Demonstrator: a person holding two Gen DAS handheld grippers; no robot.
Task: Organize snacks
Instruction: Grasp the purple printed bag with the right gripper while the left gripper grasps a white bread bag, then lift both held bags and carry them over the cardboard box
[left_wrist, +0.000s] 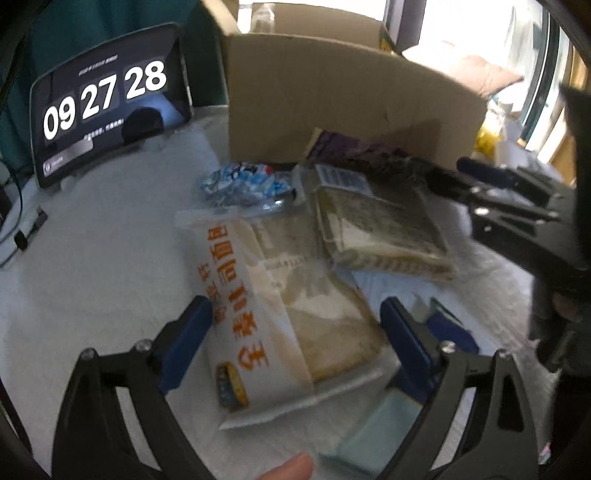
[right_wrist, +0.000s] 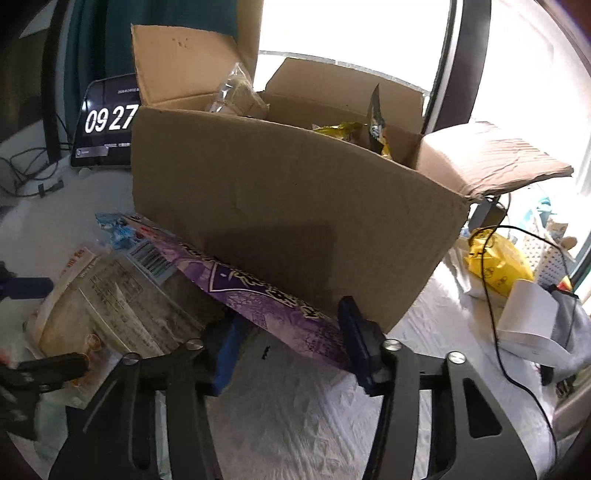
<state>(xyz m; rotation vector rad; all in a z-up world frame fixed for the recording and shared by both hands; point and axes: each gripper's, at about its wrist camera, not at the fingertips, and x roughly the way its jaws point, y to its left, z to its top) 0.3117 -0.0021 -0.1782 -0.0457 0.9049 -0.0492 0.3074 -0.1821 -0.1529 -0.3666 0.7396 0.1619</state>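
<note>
Left gripper (left_wrist: 295, 343), jaws apart, straddles one white bread packet (left_wrist: 280, 314) lying on the desk (left_wrist: 103, 240); its print is blurred. Beside it lie one blue-white bag (left_wrist: 243, 181) and one seaweed pack (left_wrist: 380, 225). Right gripper (right_wrist: 291, 339), jaws apart around one purple packet (right_wrist: 266, 295), partly hidden against one cardboard box (right_wrist: 288, 206).

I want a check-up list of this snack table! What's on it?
Surface: white quilted cloth, wrinkled.
Job's things: open brown cardboard box with packets inside; white orange-lettered bread bag; purple flat snack packet; clear seaweed pack; blue-white candy bag.
Clutter: yellow plastic bag; white paper roll.
Grippers: left gripper open astride the bread bag; right gripper open around the purple packet's edge.
Cables: black cable at the right.
Surroundings: tablet clock; bright window.
</note>
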